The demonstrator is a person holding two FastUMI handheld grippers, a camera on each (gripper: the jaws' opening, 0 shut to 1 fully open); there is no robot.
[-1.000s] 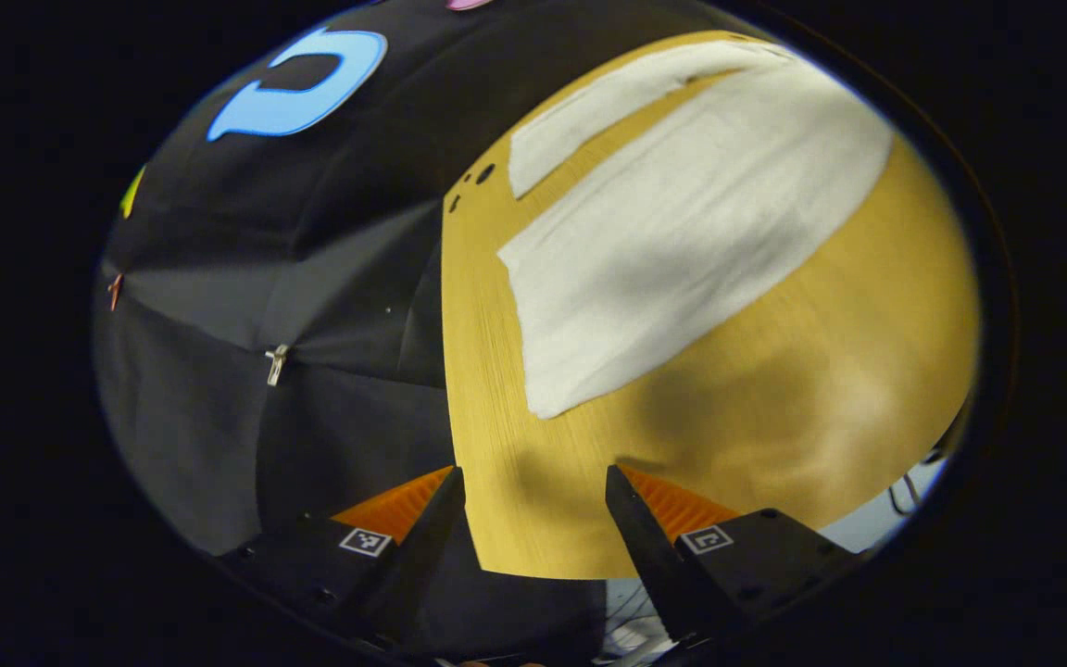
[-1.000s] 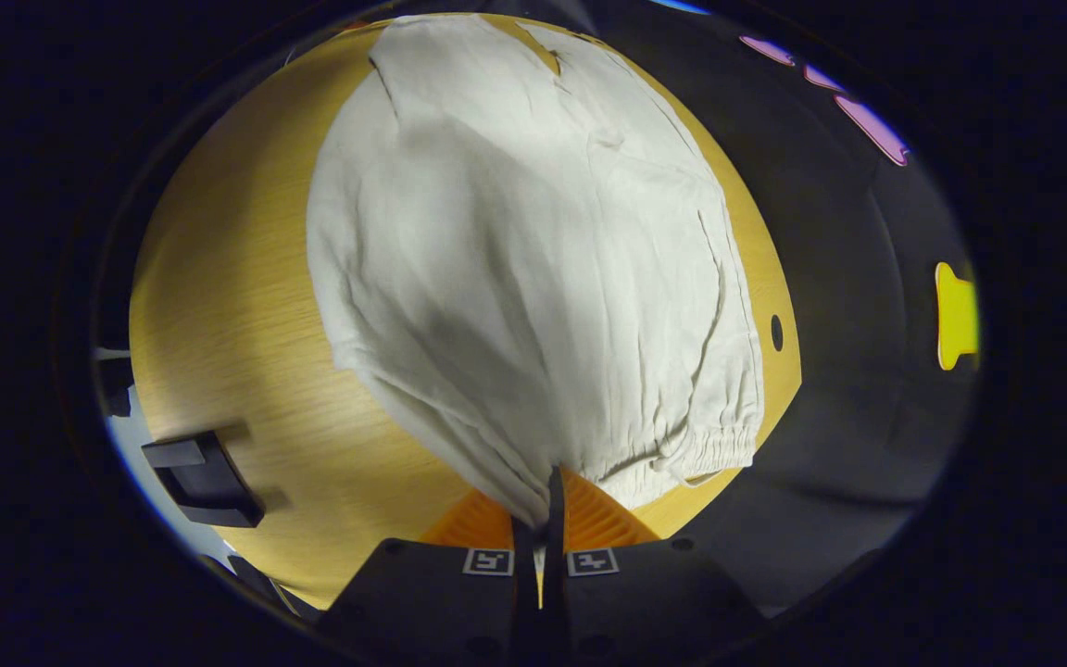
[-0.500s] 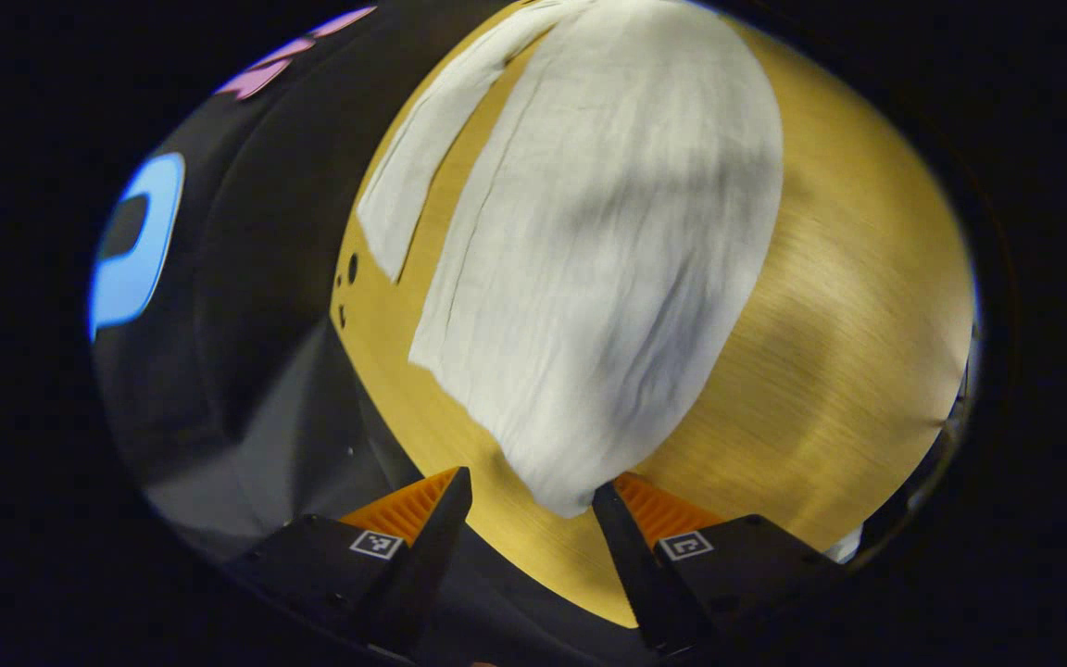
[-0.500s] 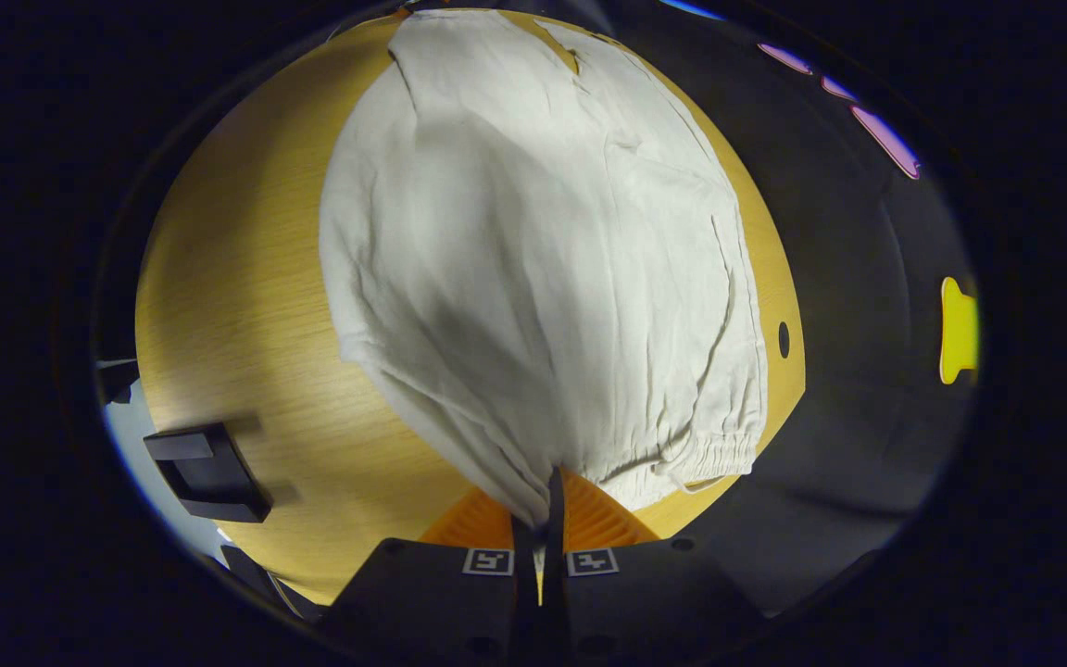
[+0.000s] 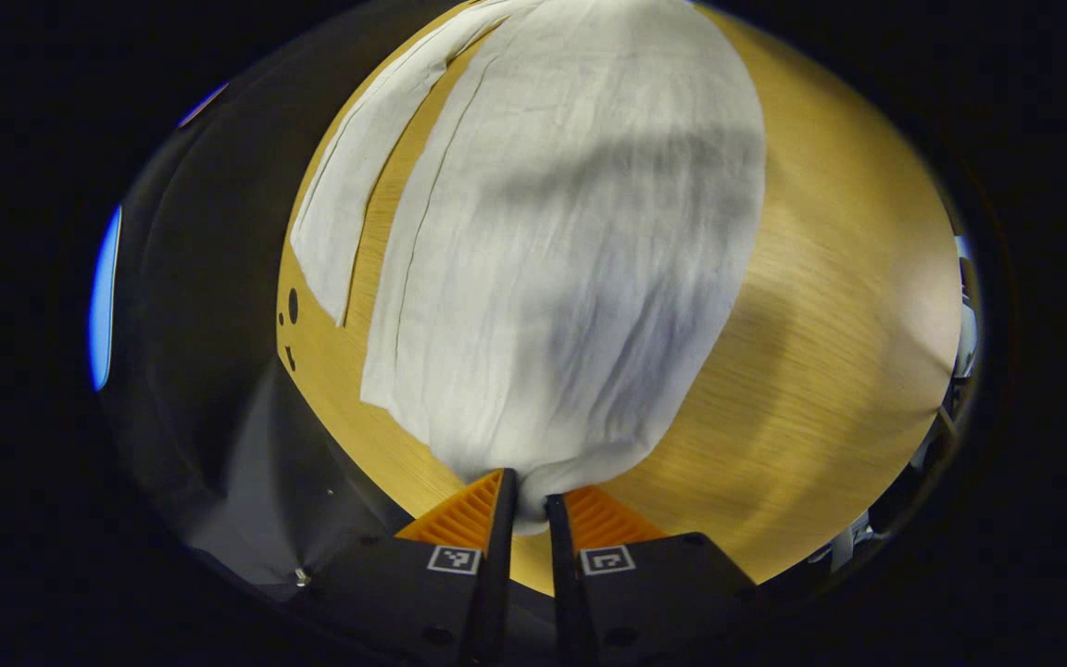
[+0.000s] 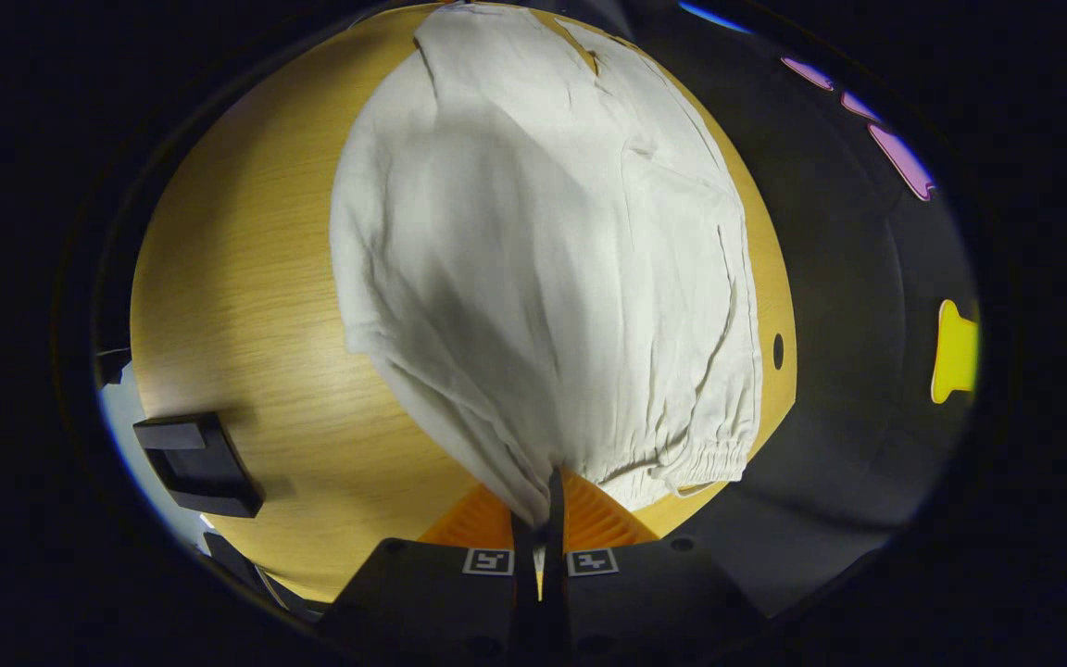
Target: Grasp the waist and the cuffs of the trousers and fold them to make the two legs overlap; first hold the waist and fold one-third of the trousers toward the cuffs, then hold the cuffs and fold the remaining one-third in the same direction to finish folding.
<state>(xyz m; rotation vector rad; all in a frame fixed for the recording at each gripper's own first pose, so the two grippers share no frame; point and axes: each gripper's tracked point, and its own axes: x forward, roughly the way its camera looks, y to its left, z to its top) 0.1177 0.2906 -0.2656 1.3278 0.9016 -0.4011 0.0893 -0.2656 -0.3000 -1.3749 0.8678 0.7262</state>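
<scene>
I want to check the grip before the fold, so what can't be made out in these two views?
- Left gripper view: how much cuff sits between the left tongs; the fingers hide the trousers' edge.
- Left gripper view: the far leg is cut off at the top edge.
- Right gripper view: the waist corner inside the right tongs is hidden by the fingers.
- Right gripper view: the black object at the table edge is too unclear to name.

Trousers [image 5: 571,241] lie on the table [image 5: 821,352] — one leg beside the other.

Trousers [image 5: 571,232]: white, wrinkled, spread on my wooden table.
Legs: lying apart, a strip of table between them.
Waist [image 6: 691,463]: elastic, gathered.
</scene>
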